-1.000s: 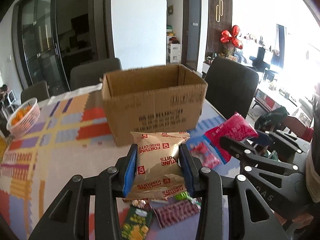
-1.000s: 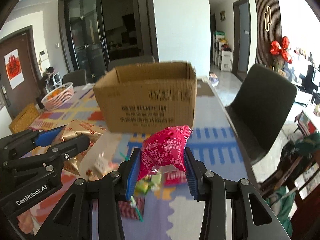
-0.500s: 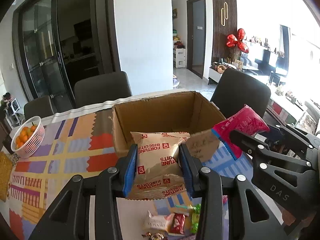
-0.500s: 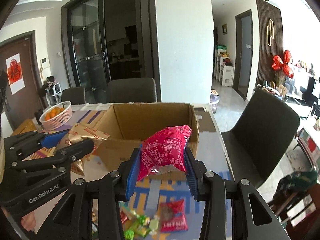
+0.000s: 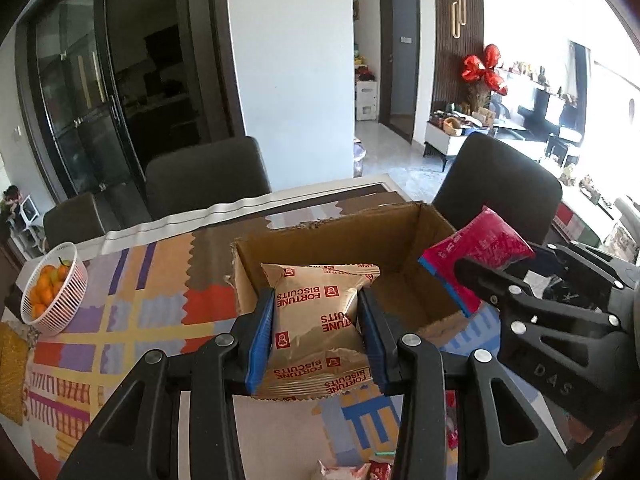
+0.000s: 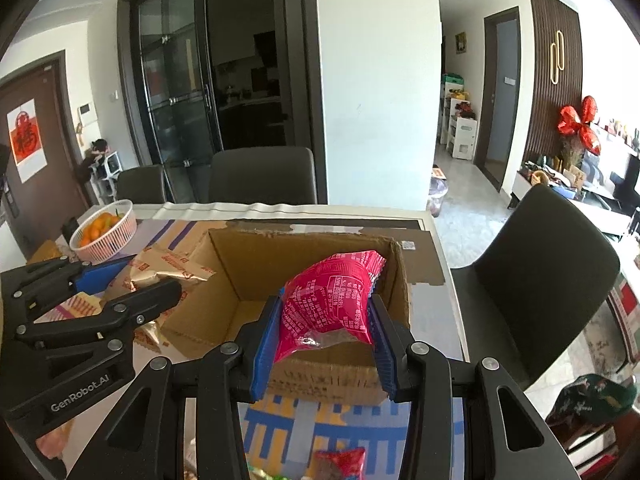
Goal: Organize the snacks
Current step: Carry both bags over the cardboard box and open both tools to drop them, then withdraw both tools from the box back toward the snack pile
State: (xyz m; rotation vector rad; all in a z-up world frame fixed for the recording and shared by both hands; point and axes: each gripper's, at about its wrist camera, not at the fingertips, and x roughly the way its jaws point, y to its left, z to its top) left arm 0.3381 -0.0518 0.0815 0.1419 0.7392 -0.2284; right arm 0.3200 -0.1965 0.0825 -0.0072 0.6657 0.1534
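Observation:
My left gripper (image 5: 316, 320) is shut on a tan Fortune Biscuits packet (image 5: 316, 328) and holds it above the near wall of an open, empty cardboard box (image 5: 400, 236). My right gripper (image 6: 324, 316) is shut on a pink snack packet (image 6: 328, 300) and holds it over the box's (image 6: 248, 268) near right part. In the left wrist view the right gripper with the pink packet (image 5: 476, 248) is at the box's right wall. In the right wrist view the left gripper with the tan packet (image 6: 168, 268) is at the box's left wall.
The box stands on a table with a colourful patterned cloth (image 5: 132, 320). A white basket of oranges (image 5: 52, 292) sits at the far left. Loose snack packets (image 6: 340, 460) lie on the near table. Dark chairs (image 6: 536, 280) stand around the table.
Both grippers have risen and moved forward with their packets, from in front of the box's side to above its open top. Both grips are unchanged.

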